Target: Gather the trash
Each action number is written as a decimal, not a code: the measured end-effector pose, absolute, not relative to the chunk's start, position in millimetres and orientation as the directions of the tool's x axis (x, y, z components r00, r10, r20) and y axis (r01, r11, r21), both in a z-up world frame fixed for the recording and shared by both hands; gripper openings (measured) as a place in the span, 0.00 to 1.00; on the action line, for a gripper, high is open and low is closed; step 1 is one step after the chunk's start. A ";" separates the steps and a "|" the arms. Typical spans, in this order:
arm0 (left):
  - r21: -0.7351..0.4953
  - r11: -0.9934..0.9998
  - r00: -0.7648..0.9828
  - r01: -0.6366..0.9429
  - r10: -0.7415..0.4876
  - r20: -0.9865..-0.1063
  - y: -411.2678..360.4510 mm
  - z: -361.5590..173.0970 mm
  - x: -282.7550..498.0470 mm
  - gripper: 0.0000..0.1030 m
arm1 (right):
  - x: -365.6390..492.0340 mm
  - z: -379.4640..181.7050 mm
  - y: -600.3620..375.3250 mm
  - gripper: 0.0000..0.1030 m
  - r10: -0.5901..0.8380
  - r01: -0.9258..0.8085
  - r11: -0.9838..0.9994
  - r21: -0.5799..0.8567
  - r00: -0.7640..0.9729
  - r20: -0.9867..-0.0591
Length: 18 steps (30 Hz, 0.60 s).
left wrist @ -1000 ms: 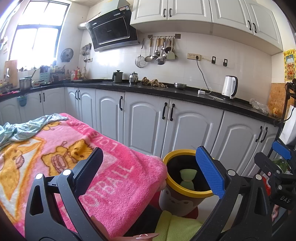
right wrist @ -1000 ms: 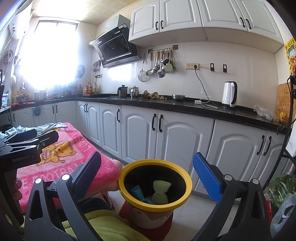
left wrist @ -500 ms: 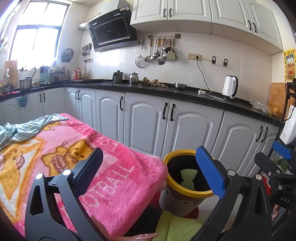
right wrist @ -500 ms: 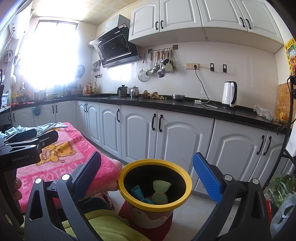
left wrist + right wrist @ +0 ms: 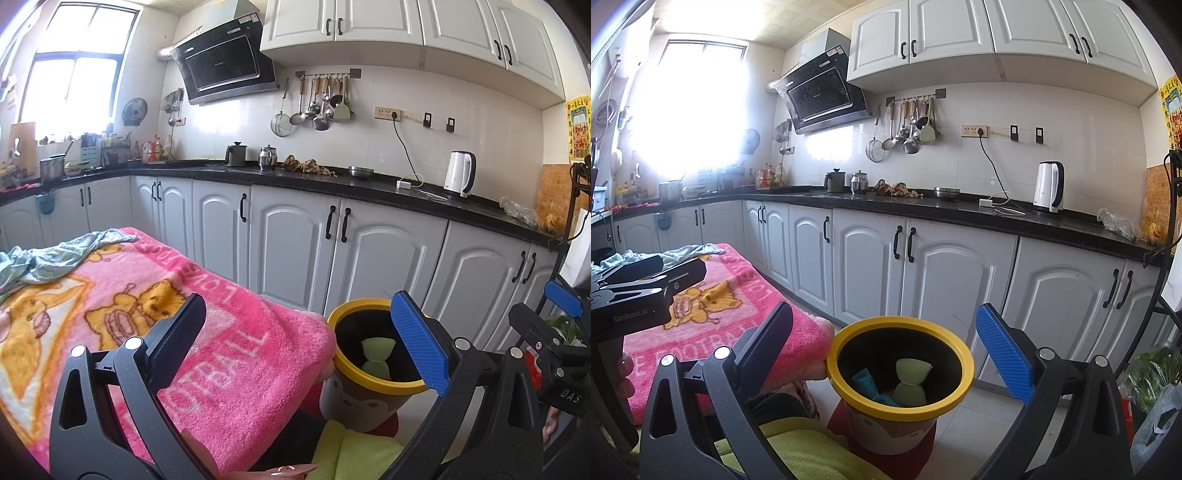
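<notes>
A yellow-rimmed trash bin (image 5: 900, 406) stands on the floor at the corner of a table under a pink blanket (image 5: 147, 332). Inside it lie a pale green tied bundle (image 5: 911, 382) and a teal piece (image 5: 866, 382). The bin (image 5: 373, 386) and green bundle (image 5: 376, 356) also show in the left wrist view. My right gripper (image 5: 884, 350) is open and empty, just above and in front of the bin. My left gripper (image 5: 299, 338) is open and empty over the blanket's corner, left of the bin.
White kitchen cabinets (image 5: 923, 273) with a black countertop (image 5: 960, 210) run behind the bin. A white kettle (image 5: 1049, 186) stands on the counter. A light green cloth (image 5: 48, 258) lies on the far blanket. Bags of greens (image 5: 1152, 380) sit at the right on the floor.
</notes>
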<state>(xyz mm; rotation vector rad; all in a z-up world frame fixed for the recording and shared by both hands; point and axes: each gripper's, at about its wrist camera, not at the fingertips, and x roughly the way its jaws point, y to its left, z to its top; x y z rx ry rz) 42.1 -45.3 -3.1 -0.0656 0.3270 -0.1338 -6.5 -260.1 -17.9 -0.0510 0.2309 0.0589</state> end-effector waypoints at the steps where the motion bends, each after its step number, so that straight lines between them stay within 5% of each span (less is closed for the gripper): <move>1: -0.085 0.989 0.938 0.119 -0.140 -0.317 -45.0 -2.8 42.8 0.89 | -6.2 -18.1 -259.9 0.94 0.053 -0.064 0.997 -0.044 0.971 -0.232; 12: -0.163 0.986 0.909 0.042 -0.105 -0.402 -0.1 -2.8 51.9 0.90 | 16.7 -21.6 -238.4 0.94 0.140 -0.158 0.986 -0.044 0.949 -0.282; 18: -0.206 0.910 0.860 -0.361 0.239 -0.451 155.1 -4.4 26.4 0.89 | 55.1 -9.0 -94.3 0.94 0.474 -0.528 0.848 -0.047 0.796 -0.377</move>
